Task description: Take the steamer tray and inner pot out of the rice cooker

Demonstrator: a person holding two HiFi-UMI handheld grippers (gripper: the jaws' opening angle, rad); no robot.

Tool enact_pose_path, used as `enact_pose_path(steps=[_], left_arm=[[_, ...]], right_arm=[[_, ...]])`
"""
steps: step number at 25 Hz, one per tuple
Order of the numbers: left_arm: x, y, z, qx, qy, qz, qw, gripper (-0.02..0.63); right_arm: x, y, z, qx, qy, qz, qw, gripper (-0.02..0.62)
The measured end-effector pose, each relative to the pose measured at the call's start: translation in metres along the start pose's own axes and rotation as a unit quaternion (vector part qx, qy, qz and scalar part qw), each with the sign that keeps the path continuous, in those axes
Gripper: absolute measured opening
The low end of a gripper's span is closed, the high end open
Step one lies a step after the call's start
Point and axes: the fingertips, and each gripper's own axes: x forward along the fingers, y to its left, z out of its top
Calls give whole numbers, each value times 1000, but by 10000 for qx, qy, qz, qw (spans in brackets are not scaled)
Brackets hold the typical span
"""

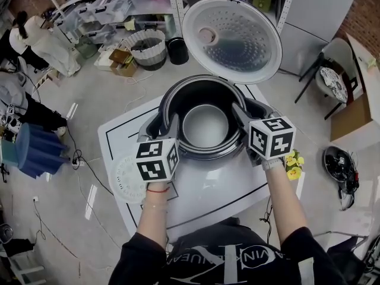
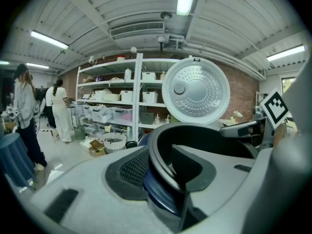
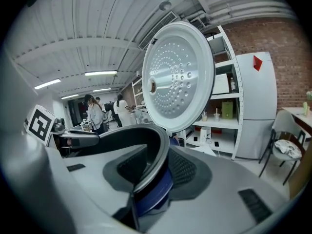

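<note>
Standing at the middle of the white worktop (image 1: 214, 189), the rice cooker (image 1: 178, 88) has its lid (image 1: 231, 37) thrown up and back, with the perforated inner face showing. The inner pot (image 1: 205, 126) sits down inside the cooker, not lifted.

The steamer tray (image 1: 126, 180), a white perforated disc, lies flat on the worktop to the cooker's left, partly hidden beneath the left gripper (image 1: 163, 123). Only the head view shows it. That view also shows the two grippers on opposite sides of the cooker, the left one at its left edge and the right gripper (image 1: 249, 113) at its right edge. It does not show how the pads meet the pot.

The gripper views do: each gripper has one jaw inside the pot's rim and one outside. The left gripper stands spread, straddling the rim without clearly pressing it. The right gripper pinches the rim, with no gap showing on either side. Each gripper view also catches the other gripper across the cooker.

Both forearms (image 1: 155, 215) reach forward nearly parallel, and the grippers tilt a little downward toward the cooker.
</note>
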Motion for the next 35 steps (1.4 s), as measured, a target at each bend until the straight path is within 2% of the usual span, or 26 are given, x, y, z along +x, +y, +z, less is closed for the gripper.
enact_pose_path(steps=[2, 5, 14, 17, 22, 27, 35], left_arm=[[-1, 4, 1, -294, -86, 50, 9995, 120], [-4, 6, 3, -622, -228, 101, 9978, 98], [-11, 1, 7, -936, -439, 104, 9946, 94], [-14, 1, 10, -1030, -523, 140, 9932, 94], [-21, -1, 31, -829, -763, 184, 9935, 94], [-31, -1, 43, -922, -953, 168, 9910, 84], [-60, -3, 74, -948, -1488, 239, 9840, 75]], right_arm=[[-1, 0, 1, -35, -90, -45, 9999, 132], [-4, -1, 2, -12, -226, -66, 9997, 125], [-7, -6, 8, 275, -433, -34, 9987, 105], [-10, -4, 13, 169, -475, -89, 9987, 104], [-16, -3, 29, 109, -611, -148, 9980, 103], [-27, 4, 44, 120, -874, -126, 9960, 101], [-54, 21, 88, -51, -1503, 32, 9886, 89]])
